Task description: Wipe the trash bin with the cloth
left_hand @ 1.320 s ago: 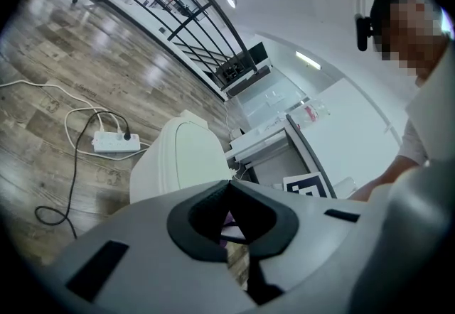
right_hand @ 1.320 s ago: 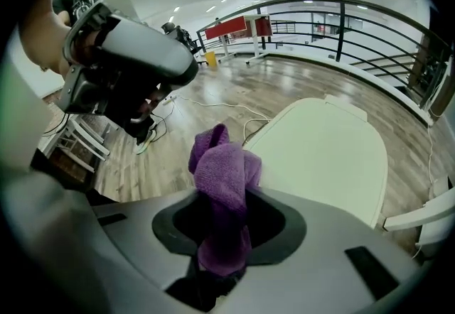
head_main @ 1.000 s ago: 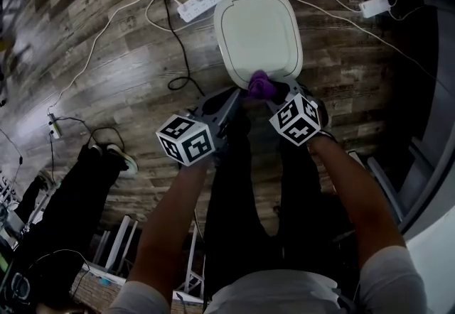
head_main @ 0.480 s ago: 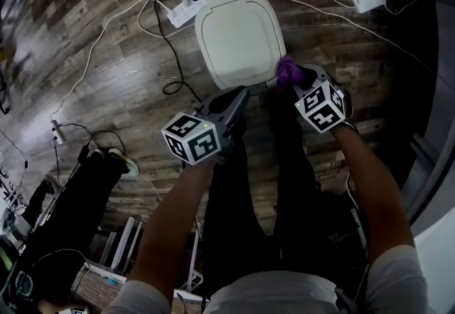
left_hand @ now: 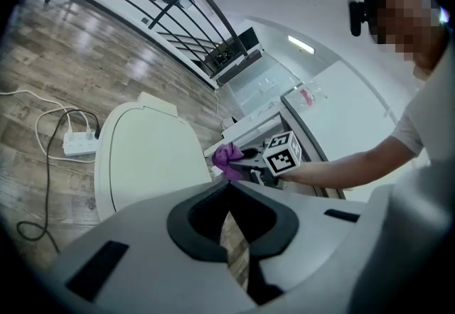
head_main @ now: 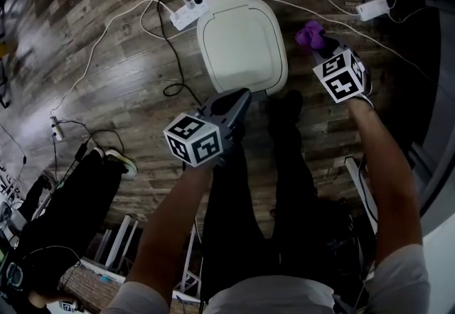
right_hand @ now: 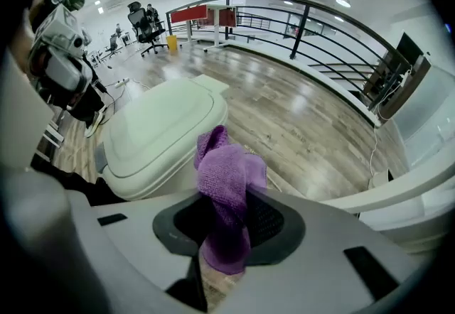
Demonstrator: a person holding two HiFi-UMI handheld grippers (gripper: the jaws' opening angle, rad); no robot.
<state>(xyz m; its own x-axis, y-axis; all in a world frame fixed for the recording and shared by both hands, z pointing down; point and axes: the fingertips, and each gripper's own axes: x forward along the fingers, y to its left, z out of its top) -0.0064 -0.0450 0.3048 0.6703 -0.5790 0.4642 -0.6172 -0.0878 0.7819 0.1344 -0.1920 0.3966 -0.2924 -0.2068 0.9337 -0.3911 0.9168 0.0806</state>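
Wood-plank floor [head_main: 128, 85] holds the white trash bin [head_main: 242, 39] beside a power strip [head_main: 190, 11].

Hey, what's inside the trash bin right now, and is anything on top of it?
The trash bin is shut, so its inside is hidden. Nothing lies on top. The right gripper holds the purple cloth beside the bin.

Trash bin [head_main: 242, 39]: smooth pale plastic; a soft sheen is shown on the lid.
Cloth [right_hand: 226, 181]: purple textile, matt; a fuzzy nap is seen.
Floor [head_main: 106, 71]: wood-grain planks, glossy where light is reflected.
Railing [right_hand: 303, 25]: dark metal bars.
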